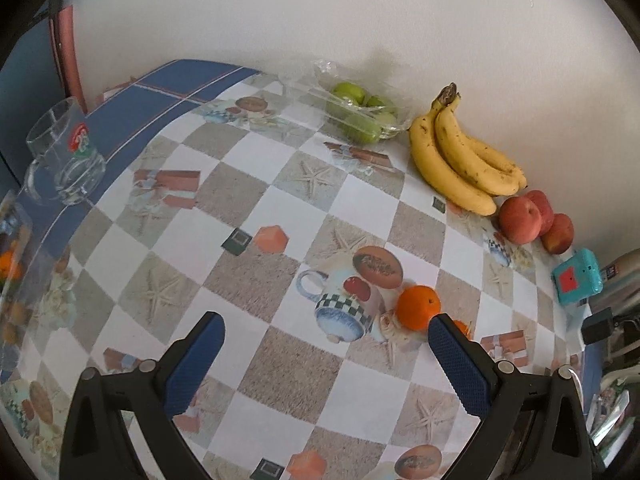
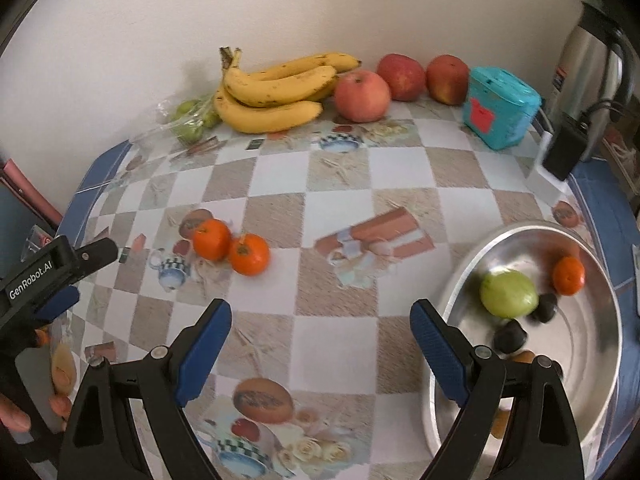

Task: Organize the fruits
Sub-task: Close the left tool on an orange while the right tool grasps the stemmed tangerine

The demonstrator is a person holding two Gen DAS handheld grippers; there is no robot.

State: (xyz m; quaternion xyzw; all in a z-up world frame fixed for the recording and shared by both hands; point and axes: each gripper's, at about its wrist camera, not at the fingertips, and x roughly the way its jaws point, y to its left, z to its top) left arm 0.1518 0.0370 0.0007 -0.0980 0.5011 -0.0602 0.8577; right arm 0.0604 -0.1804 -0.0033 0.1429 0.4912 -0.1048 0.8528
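Now both grippers empty, jaws spread wide — left gripper (image 1: 326,332), right gripper (image 2: 322,322). Two oranges (image 2: 230,246) loose mid-table, touching; metal bowl (image 2: 600,364) at right edge holds green fruit, orange, dark fruits. Straddle one orange squarely, close gently. Open room between oranges and bowl — rear fruit well apart.

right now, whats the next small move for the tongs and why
Probably ease the open, empty right tongs forward and left toward the nearer orange. Two oranges lie loose on the table, touching or nearly so, while the metal bowl beside the right tongs already holds an orange and a green fruit. The left tongs are also open and empty.
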